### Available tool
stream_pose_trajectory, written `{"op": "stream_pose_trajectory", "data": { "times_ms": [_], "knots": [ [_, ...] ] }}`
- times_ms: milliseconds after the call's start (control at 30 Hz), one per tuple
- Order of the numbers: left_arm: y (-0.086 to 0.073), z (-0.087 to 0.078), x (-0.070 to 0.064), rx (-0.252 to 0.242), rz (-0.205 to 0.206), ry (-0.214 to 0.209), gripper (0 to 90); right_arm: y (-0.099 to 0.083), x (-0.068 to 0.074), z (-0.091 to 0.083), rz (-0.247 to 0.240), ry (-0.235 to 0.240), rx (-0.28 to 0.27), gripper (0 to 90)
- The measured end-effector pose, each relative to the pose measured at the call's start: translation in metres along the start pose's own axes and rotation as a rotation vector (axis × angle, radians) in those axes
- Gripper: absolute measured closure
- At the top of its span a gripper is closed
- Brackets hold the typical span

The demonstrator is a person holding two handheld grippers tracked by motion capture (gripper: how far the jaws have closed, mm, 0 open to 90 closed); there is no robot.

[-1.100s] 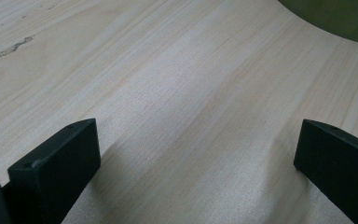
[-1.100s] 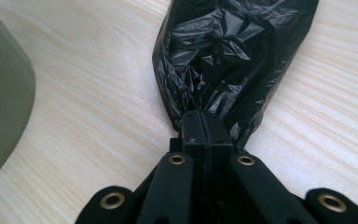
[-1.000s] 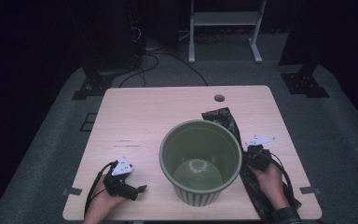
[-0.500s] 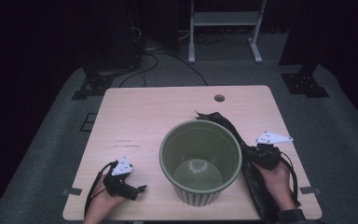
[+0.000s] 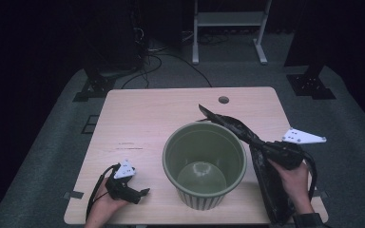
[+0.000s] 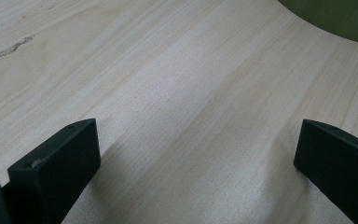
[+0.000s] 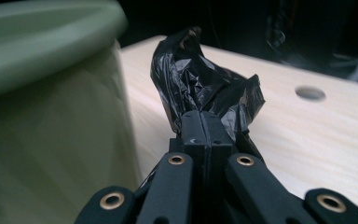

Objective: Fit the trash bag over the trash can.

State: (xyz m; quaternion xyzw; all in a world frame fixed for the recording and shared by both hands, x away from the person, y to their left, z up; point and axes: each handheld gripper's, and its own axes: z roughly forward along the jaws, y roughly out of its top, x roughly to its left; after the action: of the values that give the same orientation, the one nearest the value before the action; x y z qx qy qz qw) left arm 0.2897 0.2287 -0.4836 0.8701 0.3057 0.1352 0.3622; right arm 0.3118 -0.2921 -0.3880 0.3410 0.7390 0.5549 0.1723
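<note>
High view: a pale wooden table (image 5: 171, 114) carries a green ribbed bin (image 5: 204, 166), upright and open, near the person's edge. A black plastic bag (image 5: 247, 137) lies to the right of the bin; its far end lifts over the bin's right rim, and the rest trails down toward the table's near edge. The right gripper (image 5: 285, 153) sits on the bag beside the bin, held by the right hand (image 5: 294, 183). The left gripper (image 5: 132, 192) rests near the table's front left corner in the left hand (image 5: 105, 204), apart from the bin.

Left gripper view: both black jaws stand wide apart over bare tabletop (image 6: 177, 102), nothing between them; the bin's wall (image 6: 335, 18) curves at the upper right.

Right gripper view: the jaws are pressed together on a crumpled fold of the bag (image 7: 200, 88), which rises above them. The bin (image 7: 46, 93) stands just to the left; a round hole (image 7: 310, 93) in the table shows beyond.
</note>
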Motion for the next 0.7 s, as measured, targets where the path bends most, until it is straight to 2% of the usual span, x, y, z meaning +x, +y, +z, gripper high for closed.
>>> {"op": "stream_pose_trajectory", "data": {
  "times_ms": [333,700],
  "knots": [
    [0.000,0.000,0.000,0.002,0.001,-0.001,0.0,0.035,0.017,-0.024,-0.044,0.118,-0.115,90.0],
    [0.000,0.000,0.000,0.003,0.001,-0.001,0.0,0.054,0.036,-0.039,-0.098,0.233,-0.196,90.0]
  ]
}}
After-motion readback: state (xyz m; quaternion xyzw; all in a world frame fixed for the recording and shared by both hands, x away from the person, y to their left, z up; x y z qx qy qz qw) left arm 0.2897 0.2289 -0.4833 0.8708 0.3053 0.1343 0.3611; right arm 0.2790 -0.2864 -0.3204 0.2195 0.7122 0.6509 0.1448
